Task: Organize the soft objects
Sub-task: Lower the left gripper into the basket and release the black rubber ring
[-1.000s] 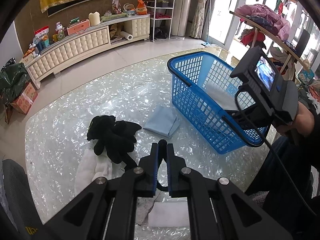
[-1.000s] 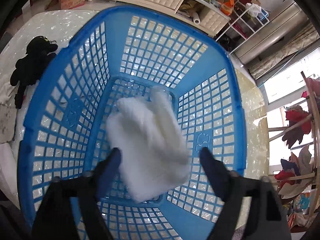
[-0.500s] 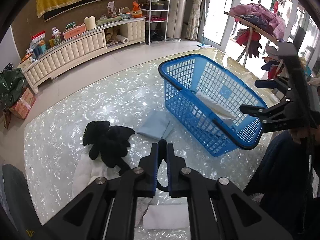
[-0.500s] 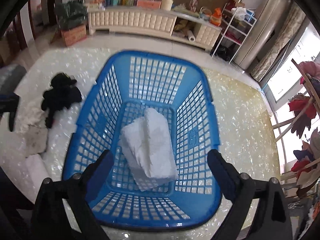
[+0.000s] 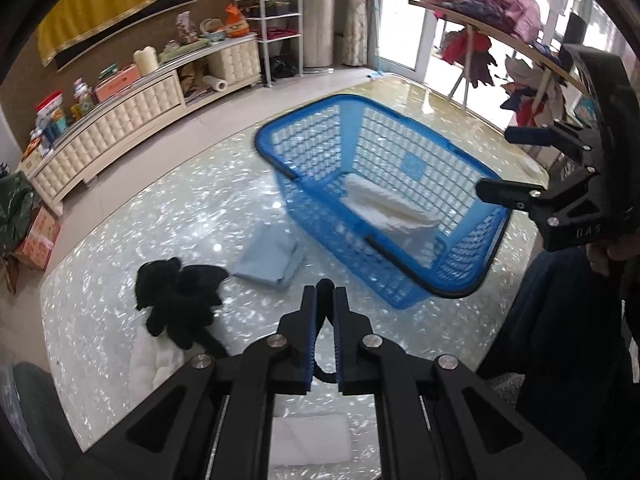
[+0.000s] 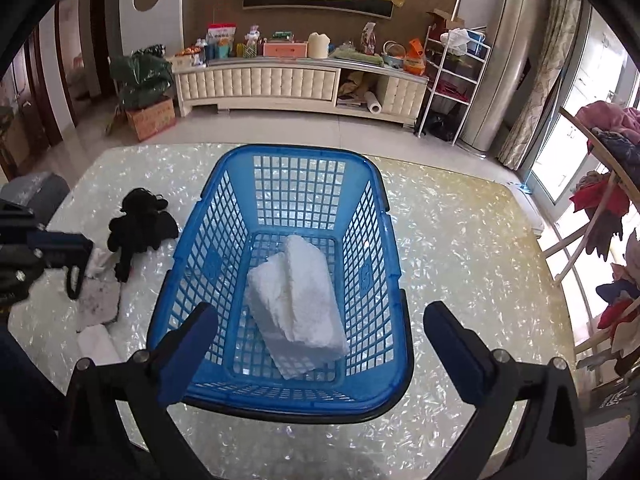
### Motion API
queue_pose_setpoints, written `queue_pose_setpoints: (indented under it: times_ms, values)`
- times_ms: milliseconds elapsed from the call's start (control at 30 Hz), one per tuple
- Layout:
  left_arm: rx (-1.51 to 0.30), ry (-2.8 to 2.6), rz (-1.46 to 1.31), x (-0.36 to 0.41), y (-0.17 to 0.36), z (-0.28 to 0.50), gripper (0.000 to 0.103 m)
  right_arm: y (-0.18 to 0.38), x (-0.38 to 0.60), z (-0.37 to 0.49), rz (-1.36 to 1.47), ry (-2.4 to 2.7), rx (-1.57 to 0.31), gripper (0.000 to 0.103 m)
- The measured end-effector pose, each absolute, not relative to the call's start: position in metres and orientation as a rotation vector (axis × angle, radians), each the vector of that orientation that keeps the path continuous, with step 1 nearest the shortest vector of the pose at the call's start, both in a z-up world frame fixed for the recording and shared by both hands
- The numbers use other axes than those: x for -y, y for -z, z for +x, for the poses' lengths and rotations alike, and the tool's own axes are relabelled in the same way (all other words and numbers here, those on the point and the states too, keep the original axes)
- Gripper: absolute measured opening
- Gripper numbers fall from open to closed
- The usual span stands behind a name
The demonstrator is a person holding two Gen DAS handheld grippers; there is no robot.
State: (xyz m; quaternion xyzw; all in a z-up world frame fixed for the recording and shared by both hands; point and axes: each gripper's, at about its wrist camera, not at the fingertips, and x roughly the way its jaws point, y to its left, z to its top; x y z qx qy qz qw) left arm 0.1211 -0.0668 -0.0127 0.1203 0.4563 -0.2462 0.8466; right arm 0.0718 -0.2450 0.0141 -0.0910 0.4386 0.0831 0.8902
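Right gripper (image 6: 320, 340) hangs above the near end of the blue basket (image 6: 200, 240), its jaws having just been opening and now spread as wide as they go, nothing between them; the folded white towel (image 6: 296, 300) lies released on the basket floor, slightly askew toward the near right corner. Left gripper (image 5: 326, 300) is clenched with nothing between its pads, poised over the table (image 5: 160, 220) near the remaining pile. Biggest item at risk, by my reckoning, is the basket itself: it sits on glossy pearl-patterned glass, and a sideways knock from either gripper frame could slide it toward the table edge. Next, the towel: loosely folded, it may unfold or bunch if the next item is dropped on it carelessly, eating up room. Folded blue cloth (image 5: 272, 258) lies just beside the basket's near wall; a pinch on only the top layer would likely drag it open and undo the fold. Black plush toy (image 5: 176, 300) rests partly on a white cloth (image 5: 154, 360), so a grab at the toy could snag the cloth beneath and lift both, or flick the cloth off the table. Another flat white piece (image 5: 312, 440) sits under the left gripper near the table's close edge, thin and hard to pinch against glass; pads may skid and push it off. Smallest concern: the dangling black loop beneath the left jaws could catch on fabric.
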Motion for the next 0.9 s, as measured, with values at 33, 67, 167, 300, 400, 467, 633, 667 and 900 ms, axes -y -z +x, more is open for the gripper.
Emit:
queue_pose_setpoints:
  times_ms: [33,67,167,300,400,467,633,667,900]
  values:
    - [-0.963,0.531,0.254,0.070,0.012,0.121,0.006,-0.014,0.247,0.070,-0.181,-0.175,-0.904,0.103]
    - [-0.964,0.537,0.261,0.075,0.012,0.120,0.006,-0.012,0.248,0.069,-0.177,-0.173,-0.898,0.103]
    - [-0.978,0.543,0.254,0.083,0.010,0.122,0.006,-0.011,0.251,0.065,-0.165,-0.179,-0.888,0.103]
    - [-0.990,0.546,0.250,0.098,0.008,0.128,0.006,-0.012,0.257,0.062,-0.159,-0.177,-0.868,0.103]
    - [-0.996,0.553,0.266,0.113,0.006,0.134,0.006,-0.012,0.262,0.060,-0.144,-0.181,-0.862,0.103]
    - [-0.997,0.556,0.279,0.121,0.005,0.138,0.006,-0.012,0.267,0.060,-0.126,-0.189,-0.862,0.103]
    - [-1.009,0.568,0.299,0.138,0.005,0.145,0.006,-0.011,0.273,0.061,-0.097,-0.189,-0.866,0.103]
    - [-1.012,0.571,0.304,0.142,0.006,0.147,0.006,-0.011,0.274,0.060,-0.092,-0.191,-0.865,0.103]
    - [-1.035,0.595,0.326,0.160,0.014,0.156,0.006,-0.009,0.283,0.061,-0.070,-0.189,-0.869,0.103]
